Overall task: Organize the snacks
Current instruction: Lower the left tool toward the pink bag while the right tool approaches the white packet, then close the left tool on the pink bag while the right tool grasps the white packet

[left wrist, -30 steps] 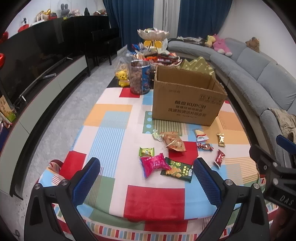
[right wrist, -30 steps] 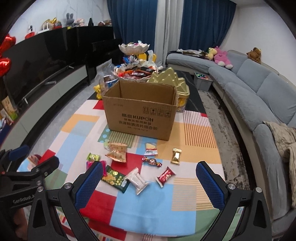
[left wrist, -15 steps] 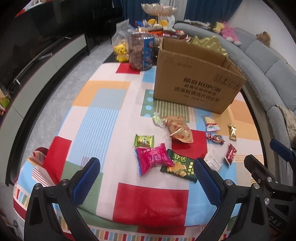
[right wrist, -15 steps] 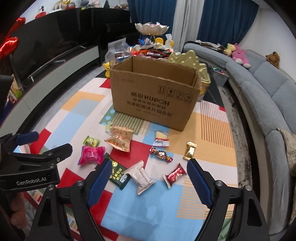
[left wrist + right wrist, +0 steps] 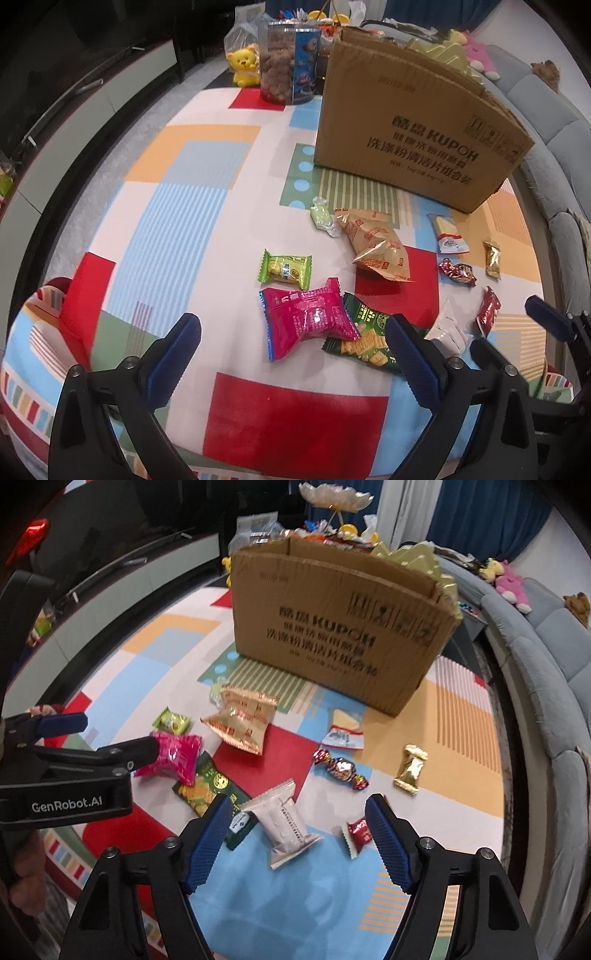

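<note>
A patchwork-cloth desk [image 5: 177, 192] carries loose snacks before an open cardboard box [image 5: 332, 627]. My right claw [image 5: 295, 843], empty and just narrowing, straddles the white packet [image 5: 282, 823], whose long axis runs diagonally away from me. My left claw [image 5: 291, 354] hangs wide over the pink packet [image 5: 310, 317].

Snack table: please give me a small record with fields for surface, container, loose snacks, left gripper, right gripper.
surface: patchwork tablecloth
container: cardboard box, open top, standing behind the snacks
loose snacks: pink packet, partly over the green cracker packet; white packet; small red packet; others scattered
left gripper: open, above the pink packet, holding nothing
right gripper: open, jaws have just been closing, white packet between them, not pressed
</note>
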Available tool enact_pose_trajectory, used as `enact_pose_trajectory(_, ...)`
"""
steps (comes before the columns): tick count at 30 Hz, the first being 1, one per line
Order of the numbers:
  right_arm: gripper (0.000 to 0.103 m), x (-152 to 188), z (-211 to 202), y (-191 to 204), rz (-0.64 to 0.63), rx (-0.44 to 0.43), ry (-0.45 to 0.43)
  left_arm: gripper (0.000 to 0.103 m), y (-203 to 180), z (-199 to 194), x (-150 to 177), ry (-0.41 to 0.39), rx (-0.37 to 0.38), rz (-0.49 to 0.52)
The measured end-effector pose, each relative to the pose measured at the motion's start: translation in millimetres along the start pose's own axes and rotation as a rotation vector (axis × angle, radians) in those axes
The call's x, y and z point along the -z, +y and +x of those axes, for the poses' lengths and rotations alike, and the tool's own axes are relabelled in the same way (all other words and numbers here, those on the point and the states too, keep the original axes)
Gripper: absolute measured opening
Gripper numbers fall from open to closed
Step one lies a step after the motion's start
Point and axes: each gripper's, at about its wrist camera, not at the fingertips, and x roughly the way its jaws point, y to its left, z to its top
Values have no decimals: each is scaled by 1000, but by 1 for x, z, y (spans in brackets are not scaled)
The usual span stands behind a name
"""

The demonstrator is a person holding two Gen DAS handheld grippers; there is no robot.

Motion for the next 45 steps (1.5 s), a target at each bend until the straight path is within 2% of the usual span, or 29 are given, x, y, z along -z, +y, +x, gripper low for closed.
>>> enact_pose_trajectory(11, 65, 5, 35, 3, -11, -56, 83, 95, -5, 35, -6, 43, -1, -22)
enact_pose_trajectory(18, 64, 7, 53, -5, 16, -70, 112, 79, -4, 54, -5, 73, -1, -37)
enact_pose_trajectory(22, 59, 9, 61, -6, 17, -86, 123, 76, -3, 61, -4, 91, 13, -46)
enact_pose_trajectory(24, 50, 11, 65, -4, 19, -104, 136, 69, -2, 66, -4, 100, 20, -48)
enact_pose_trajectory(27, 39, 13, 70, -3, 28, -113, 153, 64, -1, 71, -2, 109, 29, -53)
enact_pose_trajectory(37, 32, 18, 64, -4, 64, -100, 140, 49, -3, 66, 0, 102, 21, -10)
enact_pose_trajectory(45, 32, 18, 52, -6, 101, -93, 114, 48, -3, 48, 5, 71, 6, 19)
